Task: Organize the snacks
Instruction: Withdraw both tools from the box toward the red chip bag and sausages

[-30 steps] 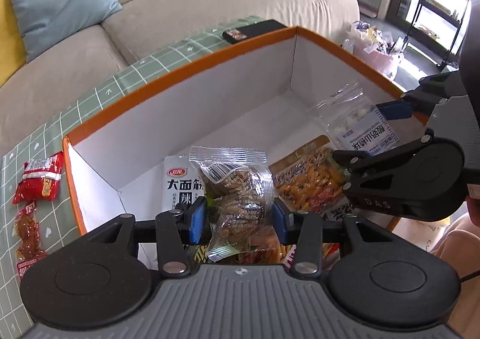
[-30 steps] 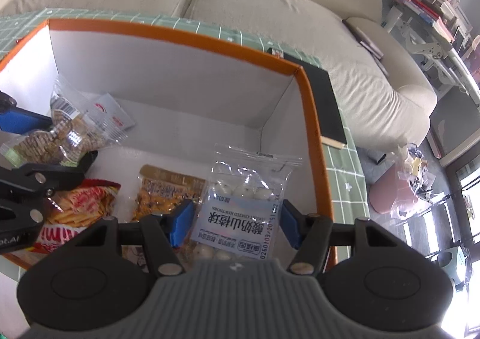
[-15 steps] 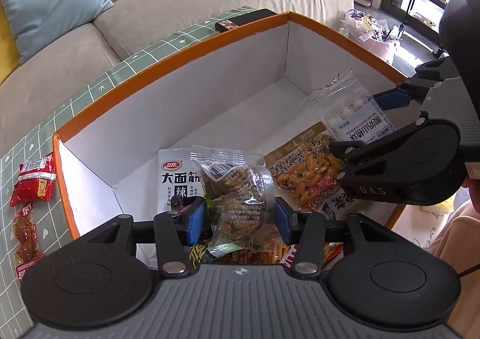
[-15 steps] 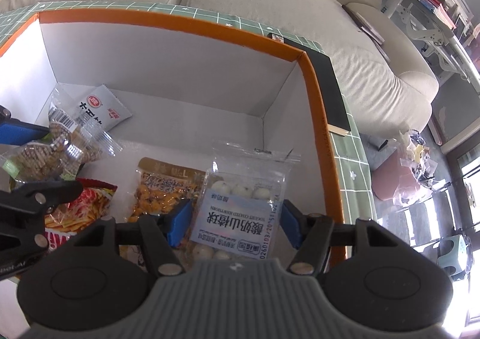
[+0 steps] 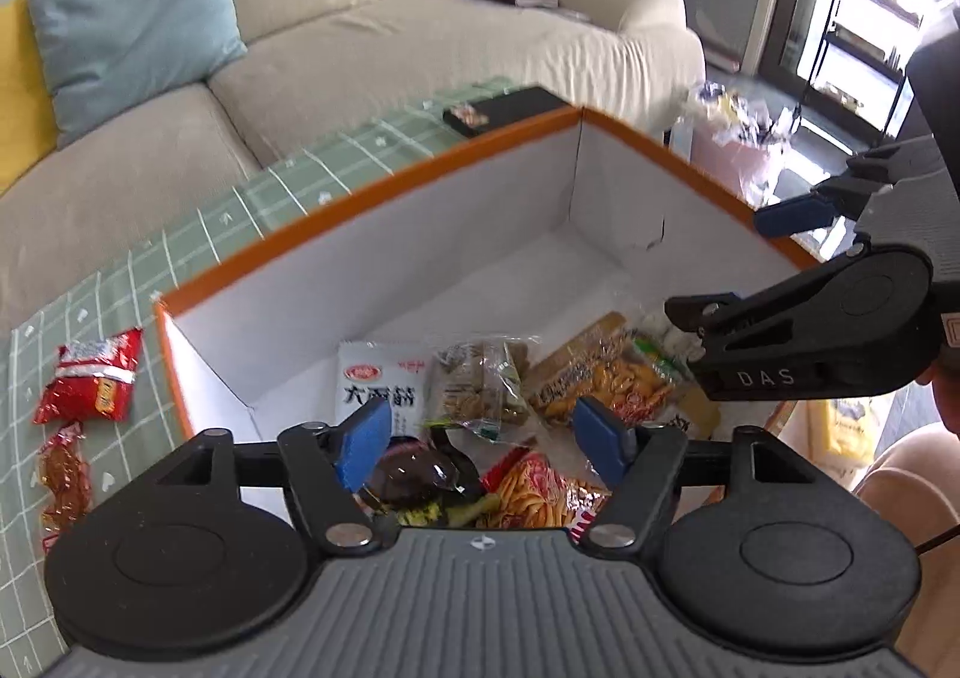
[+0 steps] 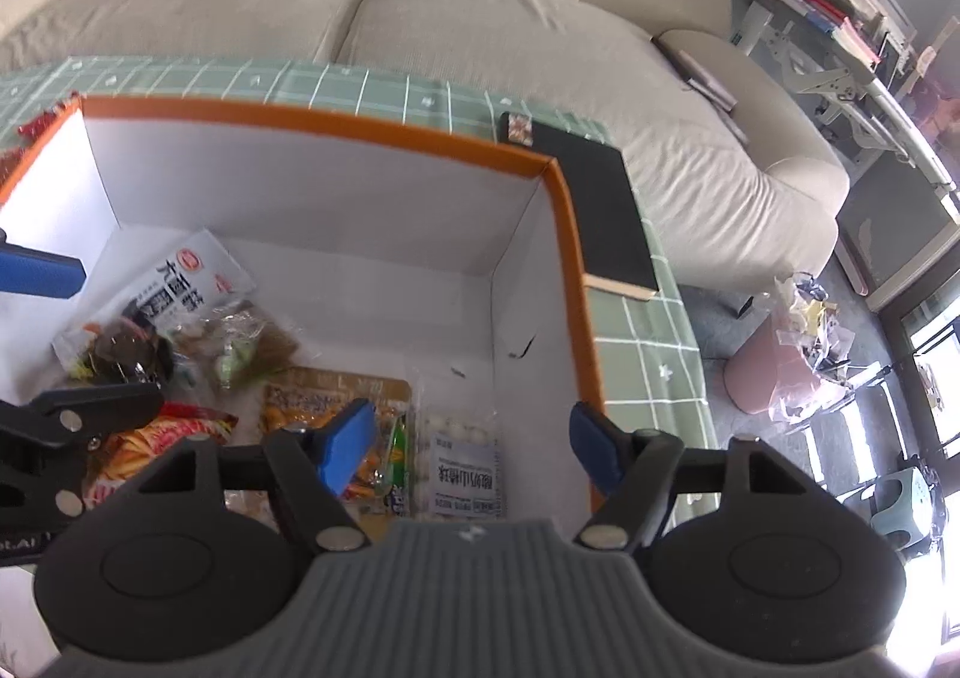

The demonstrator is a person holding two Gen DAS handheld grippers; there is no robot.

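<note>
Tablecloth, green-checked, before sofa

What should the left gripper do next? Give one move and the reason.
Probably lift the left gripper out of the orange-rimmed box and swing toward the red snack packet on the green tablecloth. Its fingers have just been opening, nothing is between them, and that packet lies outside the box.

left wrist: close, angled steeply down into box from near edge | right wrist: same, from right | shared: box interior, sofa
</note>
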